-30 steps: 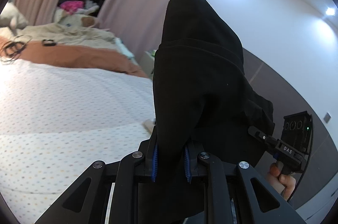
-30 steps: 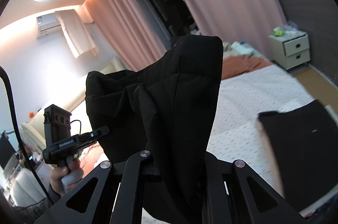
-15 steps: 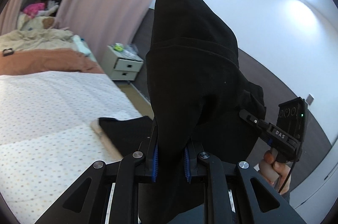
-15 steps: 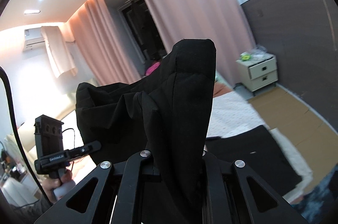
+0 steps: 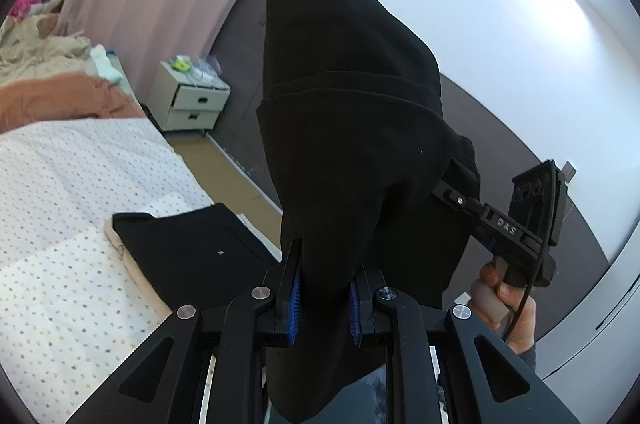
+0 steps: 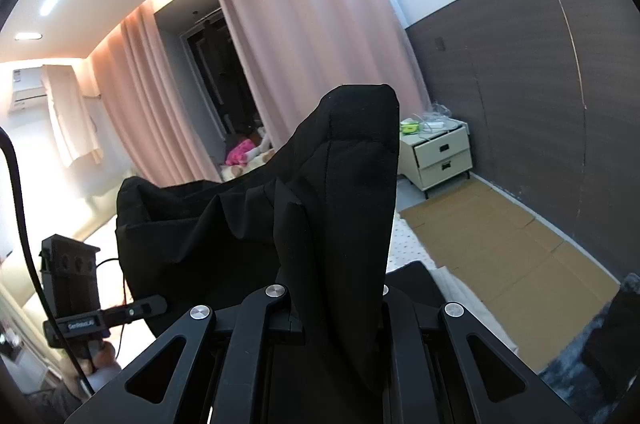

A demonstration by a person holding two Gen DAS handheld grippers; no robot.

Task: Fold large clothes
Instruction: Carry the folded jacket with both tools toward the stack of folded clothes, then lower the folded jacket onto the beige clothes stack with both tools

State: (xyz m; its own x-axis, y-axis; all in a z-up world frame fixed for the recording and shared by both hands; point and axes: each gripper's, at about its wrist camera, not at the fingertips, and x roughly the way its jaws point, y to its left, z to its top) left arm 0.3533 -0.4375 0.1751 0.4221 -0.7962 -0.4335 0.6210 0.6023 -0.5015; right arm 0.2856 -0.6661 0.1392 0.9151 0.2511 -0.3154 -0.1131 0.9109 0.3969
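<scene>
Your left tool and right tool each clamp the black garment, held aloft; next, spread it flat on the bed.

Bed in dotted sheet; folded black garment, rust blanket lying on it.

Right hand-held gripper clamped on a black garment, fabric standing up between the jaws. Left hand-held gripper off to the left, gripping the same cloth. Nightstand beside pink curtains.
</scene>
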